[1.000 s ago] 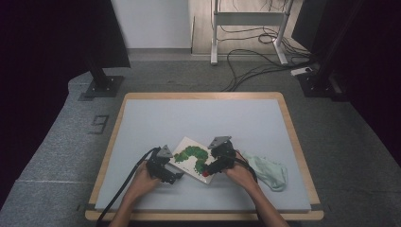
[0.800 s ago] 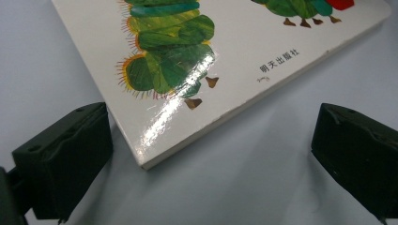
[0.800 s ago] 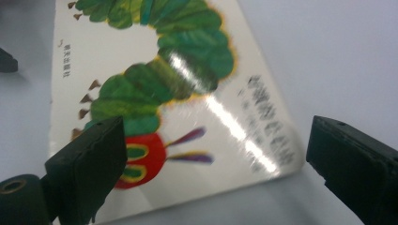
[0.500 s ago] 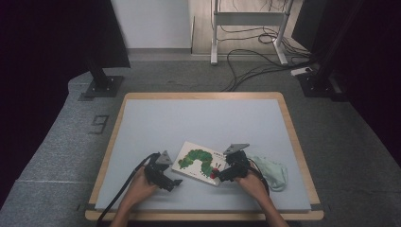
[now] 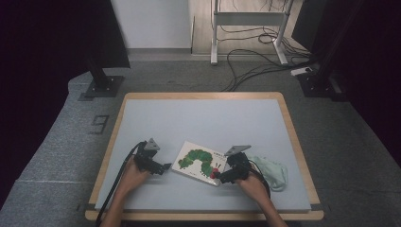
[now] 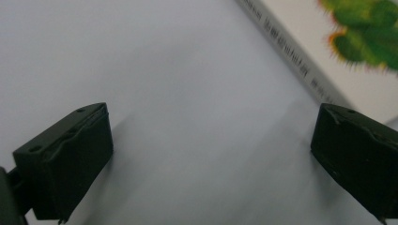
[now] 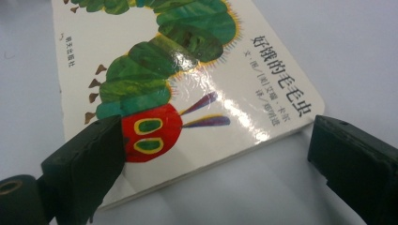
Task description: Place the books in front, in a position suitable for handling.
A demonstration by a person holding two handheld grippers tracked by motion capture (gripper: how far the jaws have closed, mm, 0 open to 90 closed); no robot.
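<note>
In the right gripper view, the right gripper (image 7: 213, 154) had its jaws spread wide, pinching nothing. The left jaw overlapped the near corner of the picture book (image 7: 187, 79), by the caterpillar's red face, though whether it touched the cover could not be told; the right jaw stood off the book's rounded corner, over bare table. The book was a thick board book with a glossy white cover, a green caterpillar and printed Chinese characters.

In the left gripper view, the left gripper (image 6: 211, 159) also stood wide open and empty above the smooth pale grey tabletop (image 6: 164, 70); its blocky black jaws carried ridged inner faces, and the book's printed spine ran across the upper right of the frame.

In the high view, the book (image 5: 201, 162) lay flat in the lower middle of the wood-edged table (image 5: 203, 96), between the left gripper (image 5: 163, 167) and the right gripper (image 5: 222, 177). A crumpled pale green cloth (image 5: 272, 171) lay just right of the right hand (image 5: 250, 182).
</note>
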